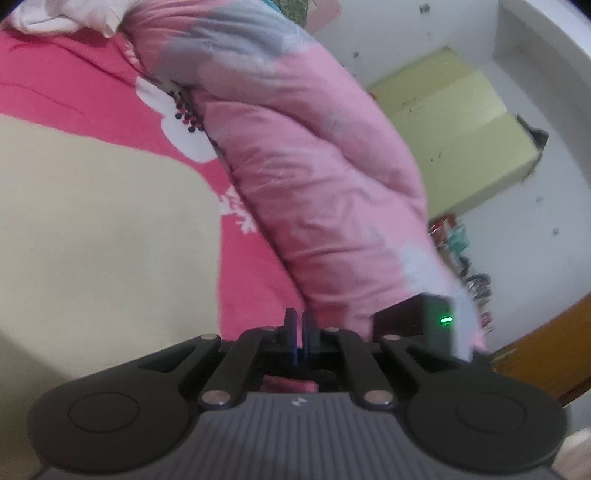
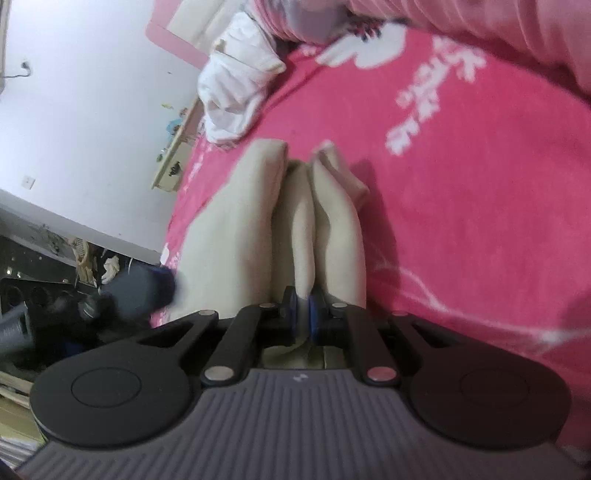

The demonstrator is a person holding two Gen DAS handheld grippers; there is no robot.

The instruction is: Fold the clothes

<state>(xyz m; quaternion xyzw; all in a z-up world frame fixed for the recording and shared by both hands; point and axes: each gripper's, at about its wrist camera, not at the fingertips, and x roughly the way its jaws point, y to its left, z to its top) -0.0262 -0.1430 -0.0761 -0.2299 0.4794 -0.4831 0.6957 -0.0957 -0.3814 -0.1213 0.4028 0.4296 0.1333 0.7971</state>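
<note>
The right gripper (image 2: 302,310) tilts downward over the bed, its jaws pinched tight on a ridge of the cream garment (image 2: 258,221). From its camera the cloth bunches into long folds that run away toward 12 o'clock, ending in cuffed ends short of a white garment (image 2: 236,88) crumpled at 11 o'clock. The cream piece lies on the pink bedspread (image 2: 461,184), its left edge close to the side of the bed at 9 o'clock; beyond that edge the floor is cluttered and a blurred dark shape sits low. To 3 o'clock the bedspread stretches wide and bare.

The left gripper (image 1: 300,328) also points downward, its jaws pressed together with nothing visible between them. In its view the cream garment (image 1: 92,229) spreads flat from 9 o'clock, and its right edge stops just left of the fingertips. A rolled pink quilt (image 1: 295,166) runs from 12 o'clock down to 4 o'clock, hemming the gripper in closely on the right. Only a narrow strip of bedspread (image 1: 251,277) lies open between cloth and quilt. The white garment (image 1: 55,18) sits far off at 11 o'clock.
</note>
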